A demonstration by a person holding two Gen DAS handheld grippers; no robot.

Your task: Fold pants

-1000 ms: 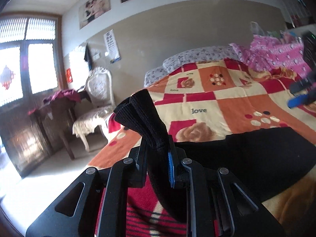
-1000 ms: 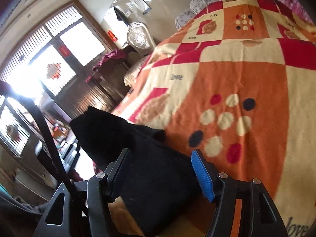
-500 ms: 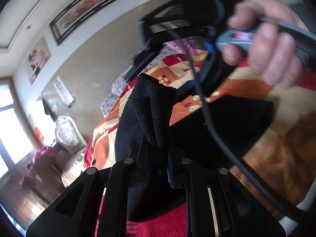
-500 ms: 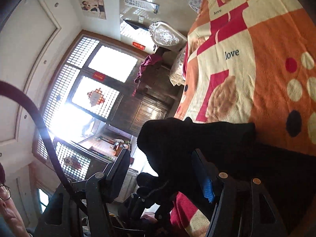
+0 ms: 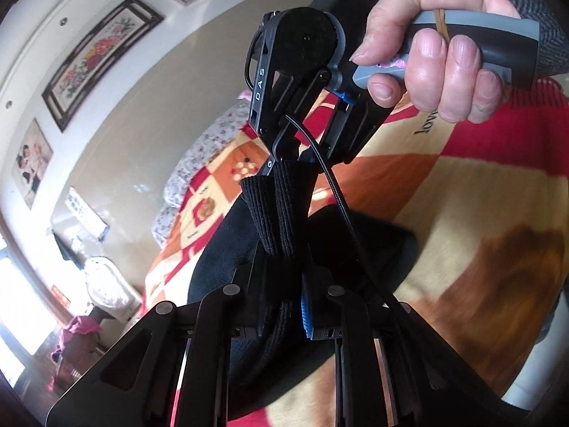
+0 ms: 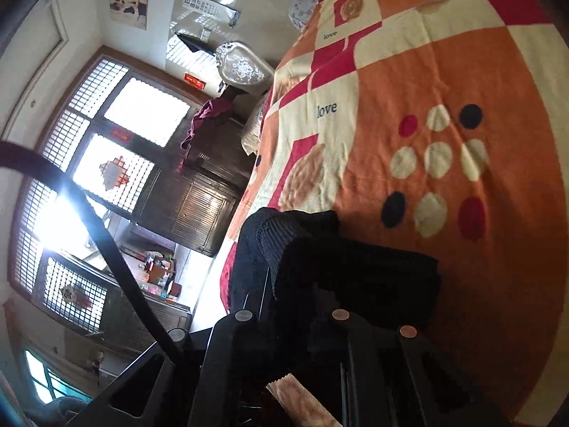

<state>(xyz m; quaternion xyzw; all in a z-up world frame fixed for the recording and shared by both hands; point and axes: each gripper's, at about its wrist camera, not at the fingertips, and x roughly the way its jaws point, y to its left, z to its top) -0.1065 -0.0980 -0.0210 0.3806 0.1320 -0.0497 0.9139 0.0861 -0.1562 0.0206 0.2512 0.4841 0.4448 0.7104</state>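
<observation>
Your left gripper (image 5: pixel 284 306) has its jaws clamped on a bunched ribbed cuff of the black knit pants (image 5: pixel 277 213). Your right gripper (image 6: pixel 302 306) also has its jaws closed on black fabric. The pants lie folded near the edge of the bed's orange, red and cream patchwork blanket (image 6: pixel 444 71).

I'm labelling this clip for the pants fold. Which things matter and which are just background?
Part of the job:
black pants
left gripper
right gripper
blanket underneath

Just lying about:
white chair
maroon cloth
framed flower picture
</observation>
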